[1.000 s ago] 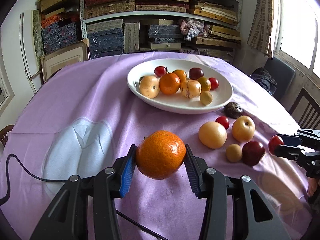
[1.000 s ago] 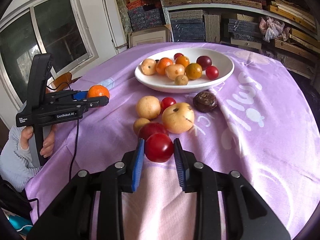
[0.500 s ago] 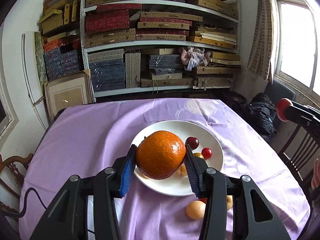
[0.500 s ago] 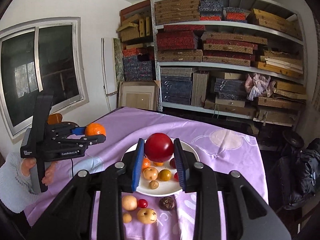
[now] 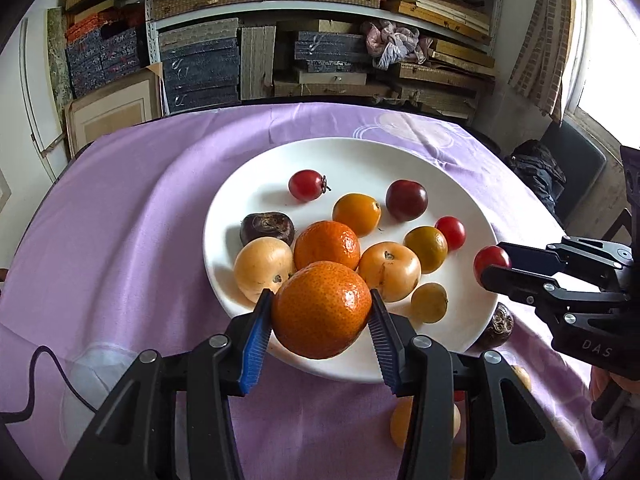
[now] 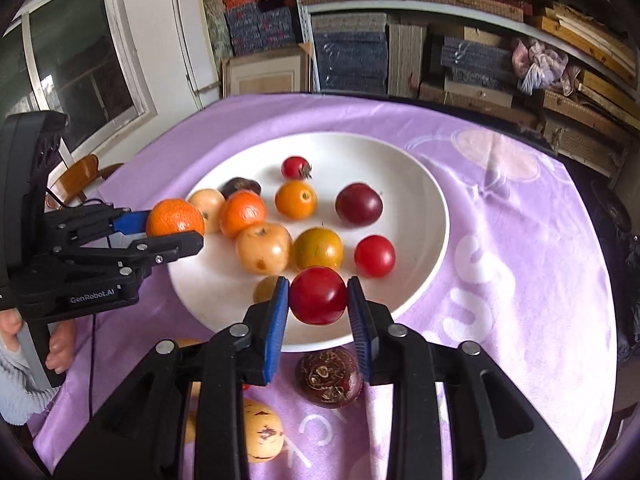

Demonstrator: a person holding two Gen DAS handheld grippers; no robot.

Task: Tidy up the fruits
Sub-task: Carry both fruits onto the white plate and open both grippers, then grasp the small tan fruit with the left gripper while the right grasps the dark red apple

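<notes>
My left gripper (image 5: 320,316) is shut on an orange mandarin (image 5: 321,309), held over the near rim of the white plate (image 5: 352,364). From the right wrist view the same mandarin (image 6: 175,217) hangs at the plate's left edge. My right gripper (image 6: 318,298) is shut on a red tomato (image 6: 318,295) above the near side of the plate (image 6: 416,184). That tomato (image 5: 491,261) shows at the plate's right edge in the left wrist view. Several fruits lie in the plate, among them another mandarin (image 5: 327,244) and a dark plum (image 5: 406,200).
A purple cloth (image 5: 120,216) covers the table. A dark brown fruit (image 6: 329,376) and a yellow speckled fruit (image 6: 262,434) lie on the cloth in front of the plate. Shelves with stacked boxes (image 5: 320,40) stand behind the table. A person's hand (image 6: 56,344) grips the left handle.
Both grippers have moved with their fruit from above the loose fruits on the cloth to over the plate, passing high above the table half a second ago. Neither grip has changed.
</notes>
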